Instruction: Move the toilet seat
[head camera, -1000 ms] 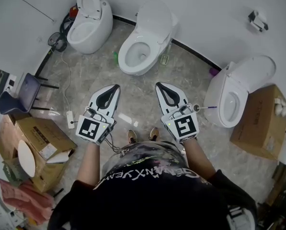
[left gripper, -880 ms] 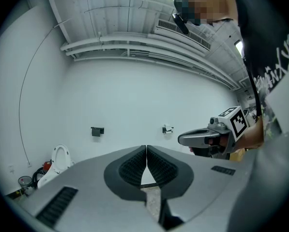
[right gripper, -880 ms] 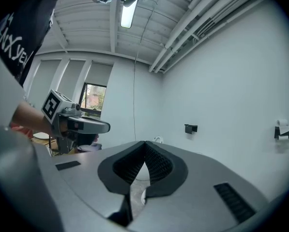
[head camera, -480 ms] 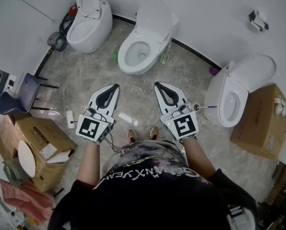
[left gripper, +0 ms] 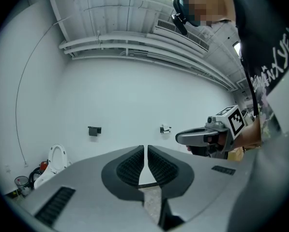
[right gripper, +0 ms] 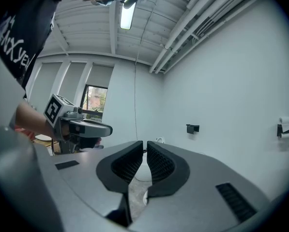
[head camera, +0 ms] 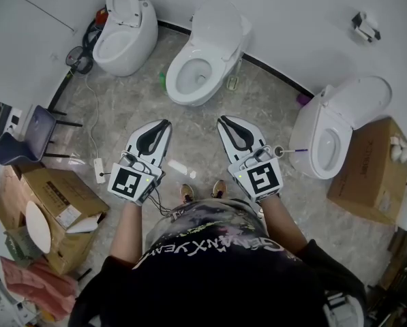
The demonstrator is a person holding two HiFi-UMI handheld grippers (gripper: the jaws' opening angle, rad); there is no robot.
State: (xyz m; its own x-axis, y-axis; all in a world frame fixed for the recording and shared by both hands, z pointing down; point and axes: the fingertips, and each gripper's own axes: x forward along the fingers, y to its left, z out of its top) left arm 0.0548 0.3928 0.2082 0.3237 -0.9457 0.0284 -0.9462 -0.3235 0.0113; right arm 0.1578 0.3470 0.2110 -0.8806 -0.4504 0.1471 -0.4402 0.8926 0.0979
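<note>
Three white toilets stand along the wall in the head view. The middle toilet [head camera: 203, 53] has its lid up and its seat [head camera: 189, 80] down around the bowl. The left toilet [head camera: 125, 29] and the right toilet [head camera: 336, 131] also have their lids up. My left gripper [head camera: 163, 123] and right gripper [head camera: 222, 121] are held side by side over the floor, short of the middle toilet and touching nothing. Both are shut and empty. The right gripper's jaws have just parted a hair, to a thin slit, with nothing between them [right gripper: 144, 144]. The left pads meet [left gripper: 145, 148].
Cardboard boxes sit at the left [head camera: 50, 196] and the right [head camera: 370, 172]. A chair [head camera: 26, 135] and a power strip [head camera: 99, 169] with its cable lie at the left. A green bottle [head camera: 163, 80] stands beside the middle toilet. The person's shoes [head camera: 203, 191] are below the grippers.
</note>
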